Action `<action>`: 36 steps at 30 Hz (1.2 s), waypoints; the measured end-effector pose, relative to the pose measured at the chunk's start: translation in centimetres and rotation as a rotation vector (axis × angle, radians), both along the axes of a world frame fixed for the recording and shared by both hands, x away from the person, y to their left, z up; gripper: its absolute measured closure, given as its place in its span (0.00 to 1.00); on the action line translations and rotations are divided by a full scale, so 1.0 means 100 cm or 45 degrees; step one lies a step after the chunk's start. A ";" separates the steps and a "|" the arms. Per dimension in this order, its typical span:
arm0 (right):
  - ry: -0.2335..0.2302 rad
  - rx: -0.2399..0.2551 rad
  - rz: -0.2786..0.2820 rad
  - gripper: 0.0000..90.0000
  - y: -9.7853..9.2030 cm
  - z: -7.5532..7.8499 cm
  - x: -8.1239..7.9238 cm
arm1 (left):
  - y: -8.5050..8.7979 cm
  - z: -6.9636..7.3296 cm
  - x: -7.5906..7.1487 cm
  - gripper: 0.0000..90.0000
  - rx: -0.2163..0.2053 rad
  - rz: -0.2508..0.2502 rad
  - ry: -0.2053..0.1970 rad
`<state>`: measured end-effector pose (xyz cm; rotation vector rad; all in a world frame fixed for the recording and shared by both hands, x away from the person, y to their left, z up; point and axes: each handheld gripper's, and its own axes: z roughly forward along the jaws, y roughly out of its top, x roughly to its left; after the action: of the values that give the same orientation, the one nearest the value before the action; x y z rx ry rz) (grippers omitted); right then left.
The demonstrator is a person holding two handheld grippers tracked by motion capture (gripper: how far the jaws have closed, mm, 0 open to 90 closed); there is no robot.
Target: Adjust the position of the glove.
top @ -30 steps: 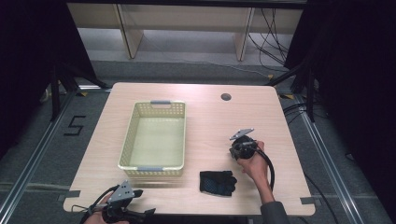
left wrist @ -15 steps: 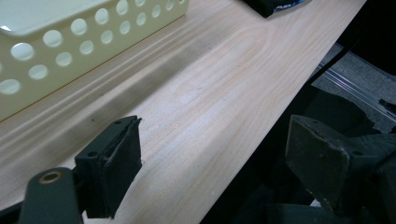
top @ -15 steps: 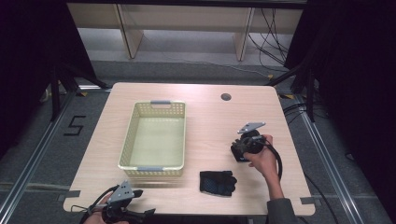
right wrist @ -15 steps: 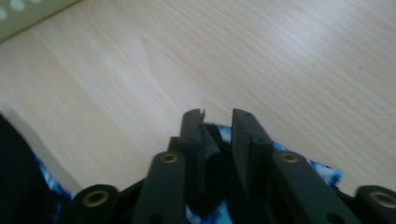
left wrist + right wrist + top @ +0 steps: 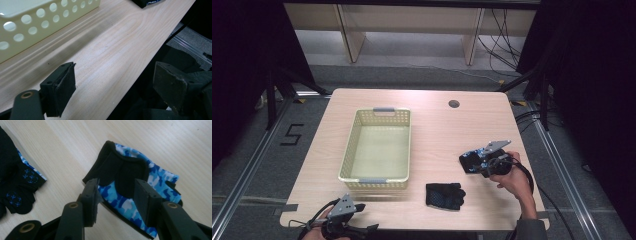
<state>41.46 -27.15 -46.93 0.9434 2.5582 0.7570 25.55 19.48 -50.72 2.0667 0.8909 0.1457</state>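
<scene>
My left gripper (image 5: pixel 354 231) sits at the near edge of the table (image 5: pixel 437 130), close to me. It has not moved since a second ago. Its two black jaws stand wide apart, and nothing is between them. In the left gripper view one jaw hangs over the wood and the other hangs past the table's edge. The pads (image 5: pixel 66 87) look rubbery and a bit worn.

A little farther on lies a dark glove (image 5: pixel 445 195), flat on the table, well apart from both grippers. It is soft and black with small blue star shapes on it. It has stayed in the same spot.

My right gripper (image 5: pixel 468 163) has gone to the right and away from that glove since the earlier frame. Its jaws were shut then; they have just been opening and now stand about half open. A second glove (image 5: pixel 140 187) lies between them, and the pads are not pressing it. This one is blue with cloudy camouflage patches and has a black padded part. It rests on the wood under the jaws.

Farther off to the left is a pale yellow basket (image 5: pixel 349 160). It is plastic, shaped like a box, with round holes in its walls and grey handles. The table is light wood with thin grain lines and rounded corners.
</scene>
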 end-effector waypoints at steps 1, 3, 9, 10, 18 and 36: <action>0.034 -0.025 0.004 0.62 0.002 -0.002 0.001 | 0.000 0.000 0.000 0.20 -0.001 0.000 0.000; 0.040 -0.023 0.011 0.61 0.003 -0.003 0.001 | 0.000 0.000 0.000 0.20 -0.001 0.000 0.000; 0.050 -0.048 0.037 0.59 0.006 -0.013 0.008 | 0.001 -0.001 0.002 0.20 0.032 -0.004 -0.010; 0.056 -0.054 0.047 0.59 0.006 -0.015 0.009 | 0.001 -0.001 0.002 0.20 0.042 -0.002 -0.014; 0.072 0.022 0.019 0.68 0.004 -0.024 0.011 | 0.000 -0.001 0.000 0.20 0.004 0.003 0.004; 0.014 0.068 -0.041 0.94 0.007 -0.013 0.010 | 0.001 0.000 0.001 0.20 0.011 -0.016 -0.010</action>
<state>42.50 -26.46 -48.21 1.0056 2.5373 0.8171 25.70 19.58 -50.75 2.0781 0.8739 0.1509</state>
